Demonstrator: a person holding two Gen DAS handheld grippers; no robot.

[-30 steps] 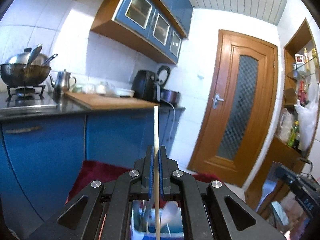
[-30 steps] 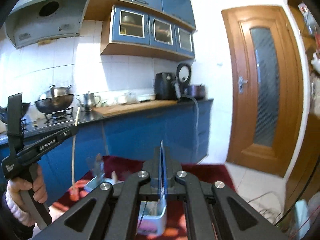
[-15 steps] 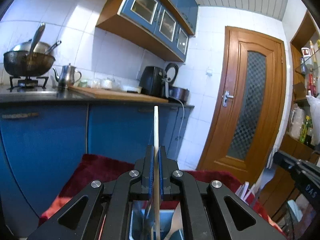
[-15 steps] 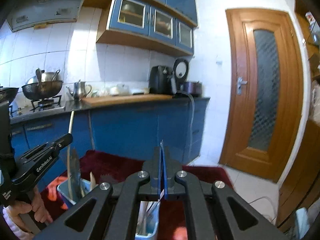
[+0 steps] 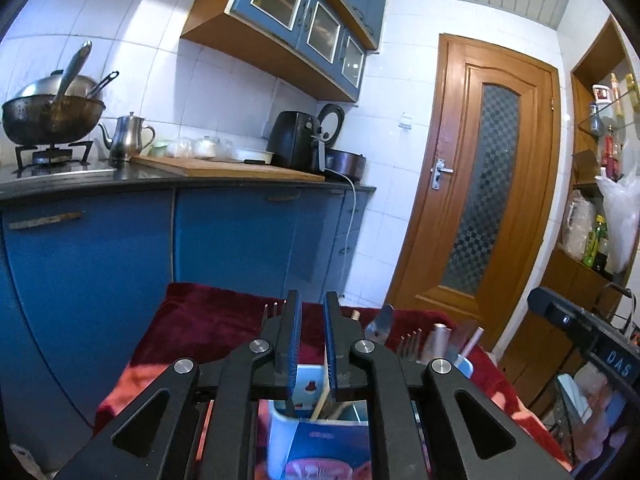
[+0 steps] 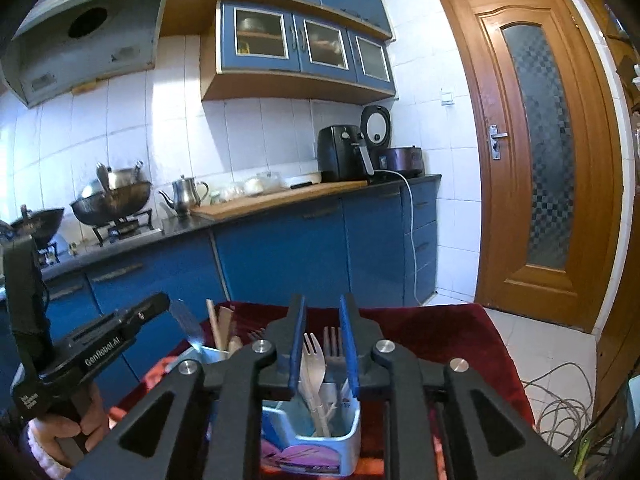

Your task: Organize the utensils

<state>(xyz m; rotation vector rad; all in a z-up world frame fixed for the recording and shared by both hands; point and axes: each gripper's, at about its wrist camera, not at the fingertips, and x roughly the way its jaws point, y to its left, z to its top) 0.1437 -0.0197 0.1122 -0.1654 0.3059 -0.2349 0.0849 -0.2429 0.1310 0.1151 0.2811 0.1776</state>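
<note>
My left gripper (image 5: pixel 311 312) is open and empty, right above a blue-and-white utensil holder (image 5: pixel 320 440) that has wooden chopsticks (image 5: pixel 320 398) standing in it. My right gripper (image 6: pixel 323 312) is open and empty above a second holder (image 6: pixel 316 440) with white plastic forks (image 6: pixel 314 360) and a metal fork (image 6: pixel 331 340) in it. In the right wrist view the left gripper's body (image 6: pixel 92 352) is at the left, over the first holder (image 6: pixel 208 354) with chopsticks (image 6: pixel 216 326). Both holders stand on a dark red cloth (image 6: pixel 440 332).
More utensils (image 5: pixel 436 340) stand in the second holder at the right of the left wrist view. Blue kitchen cabinets (image 5: pixel 248 236) and a counter with a wok (image 5: pixel 52 116) and kettle are behind. A wooden door (image 6: pixel 544 152) is at the right. Cables (image 6: pixel 560 396) lie on the floor.
Both grippers came down over the holders and opened. The left let go of the long chopstick, now in its holder. The right let go of a thin utensil.
</note>
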